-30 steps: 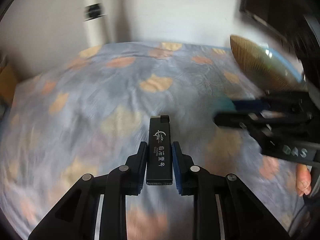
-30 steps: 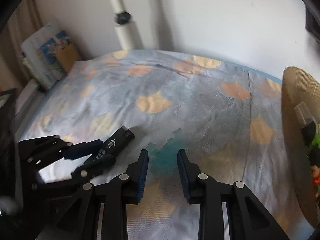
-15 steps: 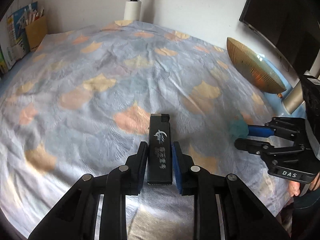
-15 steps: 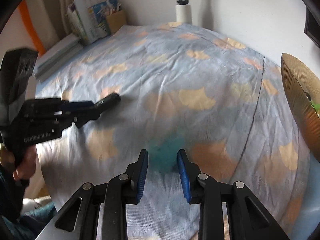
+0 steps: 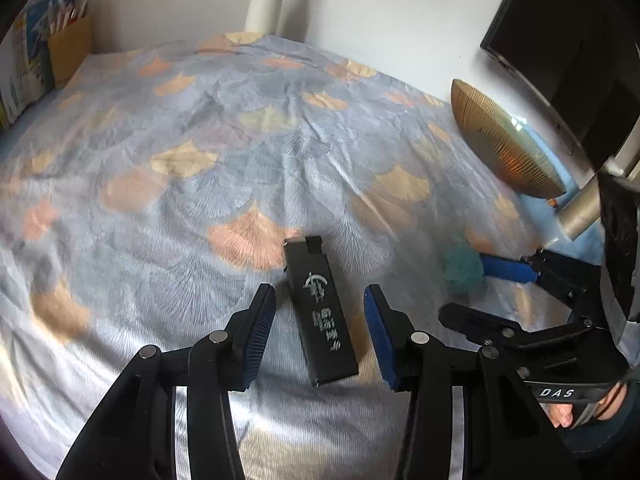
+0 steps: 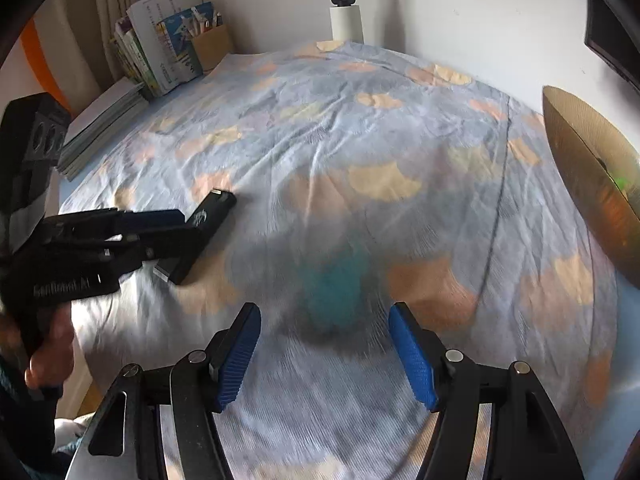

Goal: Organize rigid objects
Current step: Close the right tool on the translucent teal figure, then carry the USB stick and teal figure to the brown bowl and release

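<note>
I read this as the release step: both tools have just set their loads down on the blue bedspread with orange fan-shaped leaves [image 5: 248, 128].

Nearest me, the left gripper [image 5: 320, 320] has just been opening its jaws. The flat black rectangular case with pale printed characters [image 5: 322, 316] lies between the blue pads, slightly askew, with a clear gap on either side, so nothing presses on it and it rests on the spread.

To the right of that case, the right gripper [image 6: 324, 354] has likewise just been opening. Its pads stand wide apart, and the small teal fuzzy object [image 6: 336, 284] sits between and a little beyond them. It is badly blurred, so I cannot tell whether it has fully settled, but neither pad touches it.

Farther right of the case, at the bed's edge, stands the ribbed golden bowl-shaped dish [image 5: 504, 148]. Far beyond the case, by the wall, are the stacked books and a brown pen holder [image 6: 168, 52].

My next move, as I judge it, is to draw both tools straight back without nudging either piece, then look for what remains to sort.
</note>
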Action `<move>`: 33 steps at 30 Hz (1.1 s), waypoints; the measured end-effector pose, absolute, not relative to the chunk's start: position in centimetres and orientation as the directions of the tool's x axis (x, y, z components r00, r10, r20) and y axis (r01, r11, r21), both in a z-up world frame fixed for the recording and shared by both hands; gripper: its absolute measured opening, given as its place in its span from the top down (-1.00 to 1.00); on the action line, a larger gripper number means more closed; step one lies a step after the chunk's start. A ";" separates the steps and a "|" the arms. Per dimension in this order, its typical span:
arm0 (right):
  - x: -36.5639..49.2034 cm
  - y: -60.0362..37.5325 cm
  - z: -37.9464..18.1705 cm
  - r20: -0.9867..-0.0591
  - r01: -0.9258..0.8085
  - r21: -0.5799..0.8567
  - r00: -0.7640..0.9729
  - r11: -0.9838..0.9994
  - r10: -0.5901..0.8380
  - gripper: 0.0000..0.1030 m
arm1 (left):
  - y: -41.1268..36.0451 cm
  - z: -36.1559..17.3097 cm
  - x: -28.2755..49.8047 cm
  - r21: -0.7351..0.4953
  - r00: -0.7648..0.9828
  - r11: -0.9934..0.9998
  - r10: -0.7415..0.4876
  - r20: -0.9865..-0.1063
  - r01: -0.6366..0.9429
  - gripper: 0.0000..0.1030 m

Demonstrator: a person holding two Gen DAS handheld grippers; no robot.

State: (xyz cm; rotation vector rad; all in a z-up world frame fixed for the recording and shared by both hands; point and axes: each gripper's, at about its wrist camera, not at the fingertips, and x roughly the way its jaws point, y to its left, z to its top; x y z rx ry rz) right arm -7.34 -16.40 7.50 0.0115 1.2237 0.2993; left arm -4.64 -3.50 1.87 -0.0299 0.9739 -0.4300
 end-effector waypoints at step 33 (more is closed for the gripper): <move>-6.8 -27.0 20.4 -0.757 -0.084 -0.122 0.653 0.989 -0.037 0.31 | -13.6 16.4 -2.4 -0.101 0.730 0.875 -0.454 -0.511 0.473 0.59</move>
